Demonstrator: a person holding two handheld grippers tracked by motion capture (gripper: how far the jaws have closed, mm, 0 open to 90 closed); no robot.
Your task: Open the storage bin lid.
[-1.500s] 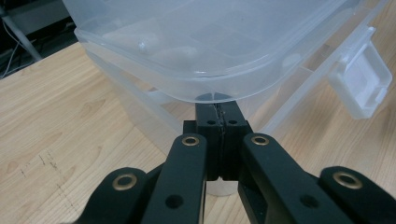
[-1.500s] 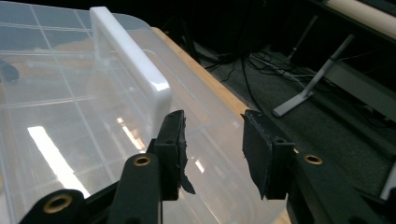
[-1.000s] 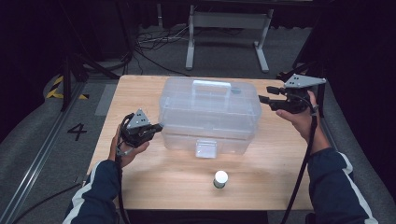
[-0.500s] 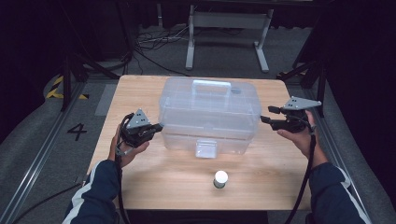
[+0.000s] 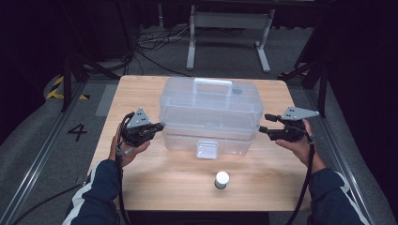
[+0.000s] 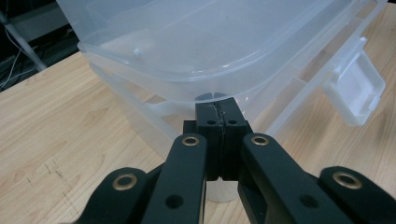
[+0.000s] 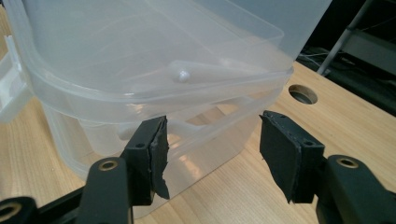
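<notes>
A clear plastic storage box (image 5: 211, 110) with a top handle (image 5: 212, 84) stands in the middle of the wooden table (image 5: 141, 93). My left gripper (image 5: 159, 125) is shut with nothing between its jaws. Its tips (image 6: 217, 105) rest against the box's (image 6: 201, 46) left end, just under the lid rim. My right gripper (image 5: 265, 123) is open at the box's right end. Its jaws have just been opening, and they stand apart in front of the rim (image 7: 212, 140) of the box (image 7: 140, 60) with nothing gripped.
The box's front latch (image 5: 207, 148) hangs down towards the person. A small white-capped bottle (image 5: 221, 179) stands on the table in front of it. A round hole (image 7: 302, 94) is cut in the tabletop beyond the box's right end. Cables and a metal stand lie on the floor behind.
My right gripper has come down from lid height to the lower right end of the box, and its jaws have spread wider. The left gripper has not moved.
</notes>
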